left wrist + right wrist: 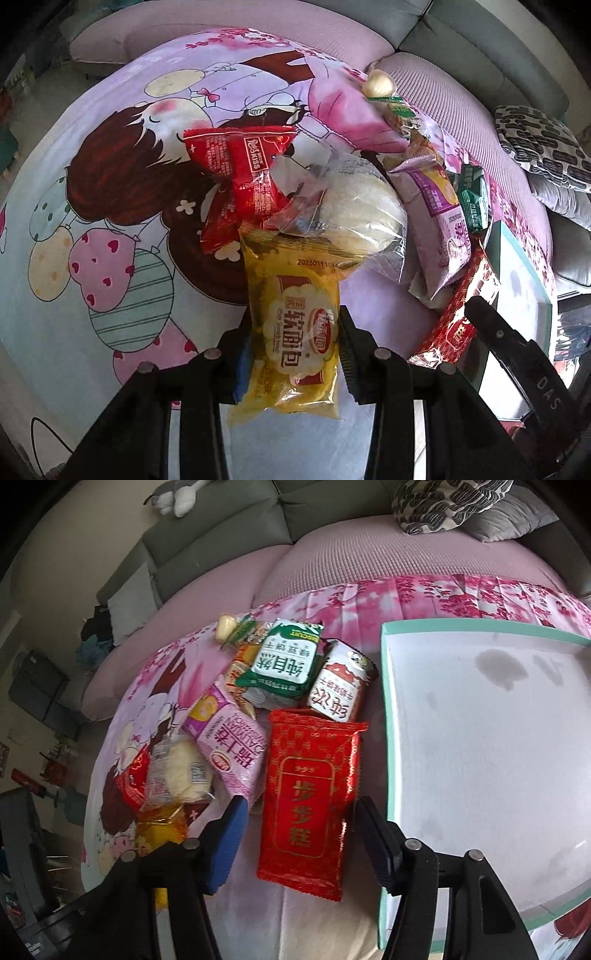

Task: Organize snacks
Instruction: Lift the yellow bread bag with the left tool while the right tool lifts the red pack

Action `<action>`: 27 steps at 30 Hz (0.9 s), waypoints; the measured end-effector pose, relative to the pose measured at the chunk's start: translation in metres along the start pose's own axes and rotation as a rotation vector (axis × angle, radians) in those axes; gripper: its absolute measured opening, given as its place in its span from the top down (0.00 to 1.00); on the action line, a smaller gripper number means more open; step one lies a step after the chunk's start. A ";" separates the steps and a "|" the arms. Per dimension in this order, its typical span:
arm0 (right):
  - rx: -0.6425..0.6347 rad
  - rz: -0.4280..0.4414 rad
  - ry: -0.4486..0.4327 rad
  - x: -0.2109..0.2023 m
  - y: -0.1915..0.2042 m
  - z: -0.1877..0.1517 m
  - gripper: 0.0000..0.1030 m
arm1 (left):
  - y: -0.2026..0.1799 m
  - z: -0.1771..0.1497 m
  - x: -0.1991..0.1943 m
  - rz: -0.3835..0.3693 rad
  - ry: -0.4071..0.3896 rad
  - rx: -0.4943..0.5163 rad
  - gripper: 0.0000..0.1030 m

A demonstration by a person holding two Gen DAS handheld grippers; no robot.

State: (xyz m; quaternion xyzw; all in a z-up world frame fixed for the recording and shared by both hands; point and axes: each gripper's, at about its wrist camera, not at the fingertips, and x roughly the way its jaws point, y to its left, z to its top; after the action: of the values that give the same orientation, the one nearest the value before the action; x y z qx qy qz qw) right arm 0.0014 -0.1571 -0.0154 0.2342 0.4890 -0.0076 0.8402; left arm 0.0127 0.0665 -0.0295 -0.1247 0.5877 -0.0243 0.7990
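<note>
Left gripper: pinches the yellow bread packet by its lower half, over the cartoon bedsheet.
Right gripper: spread on either side of the red cake packet; pads not touching it.
Red cake packet: flat on the sheet, just left of the white tray.
Other snacks: green biscuit packet, purple packet and clear bun bag lie piled beyond.

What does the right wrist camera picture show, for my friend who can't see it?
The right gripper hovers open around a red snack packet lying on a cartoon bedsheet. More snack packets are piled behind and left of it, and an empty white tray with a mint-green rim sits on the right.
</note>
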 end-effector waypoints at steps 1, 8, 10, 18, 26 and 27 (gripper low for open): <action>-0.004 -0.005 0.001 0.001 0.000 0.000 0.38 | 0.001 0.000 0.000 -0.002 0.000 -0.002 0.59; -0.068 -0.072 0.005 0.005 0.012 -0.004 0.38 | 0.000 0.000 0.000 -0.002 -0.001 0.000 0.59; -0.096 -0.098 0.006 0.008 0.018 -0.005 0.38 | -0.001 0.000 0.000 0.001 0.002 0.003 0.59; -0.116 -0.119 0.038 0.021 0.020 -0.008 0.36 | -0.004 0.002 0.005 0.015 0.010 0.012 0.59; -0.218 -0.233 0.035 0.033 0.037 -0.016 0.32 | -0.008 0.003 0.011 0.037 0.020 0.033 0.59; -0.228 -0.242 0.034 0.034 0.038 -0.016 0.32 | -0.009 0.002 0.012 0.039 0.027 0.034 0.59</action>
State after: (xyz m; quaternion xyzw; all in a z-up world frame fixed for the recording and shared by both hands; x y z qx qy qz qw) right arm 0.0150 -0.1095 -0.0360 0.0770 0.5255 -0.0492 0.8459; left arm 0.0197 0.0562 -0.0383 -0.0989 0.6004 -0.0204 0.7933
